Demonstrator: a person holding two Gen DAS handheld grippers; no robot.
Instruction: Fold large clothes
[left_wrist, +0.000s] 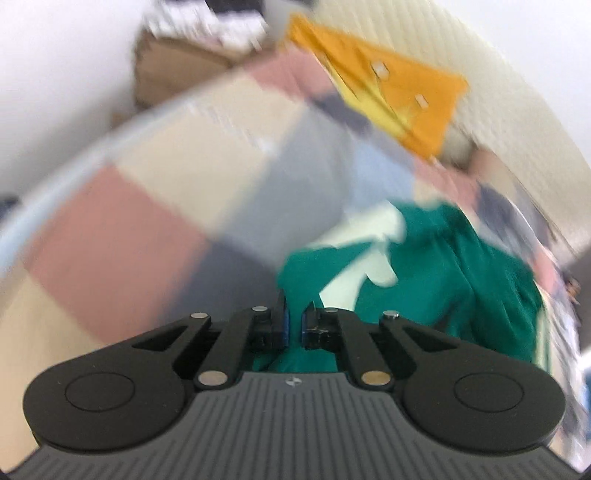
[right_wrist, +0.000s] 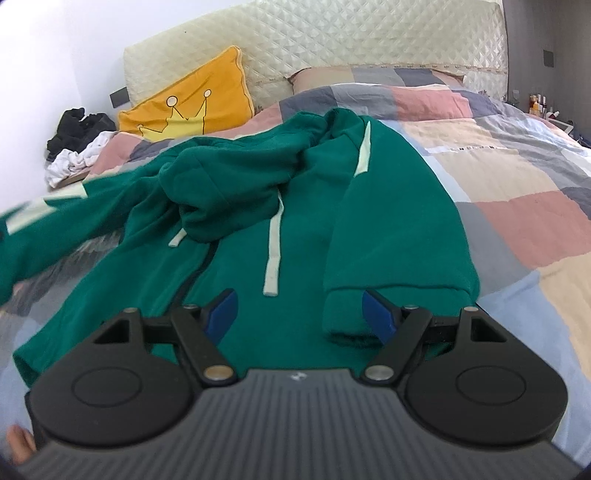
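Two grippers are engaged over the green hoodie (right_wrist: 295, 229).
The left gripper (left_wrist: 294, 325) is pinched on its fabric; the right gripper (right_wrist: 299, 314) is held wide, empty, near the cuff (right_wrist: 345, 314); the sleeve should be carried taut.

one green hoodie (right_wrist: 258, 206), one yellow cushion (right_wrist: 192, 103), one patchwork quilt (right_wrist: 517, 177).

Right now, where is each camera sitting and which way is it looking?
Left wrist: rides the left gripper, aimed down at the checked patchwork quilt; blurred; jaws shut, green cloth between them.
Right wrist: rides the right gripper, facing the cream quilted headboard; jaws open, fingertips of a hand at the edge.
Shared: green hooded sweatshirt, yellow crown cushion, quilt.
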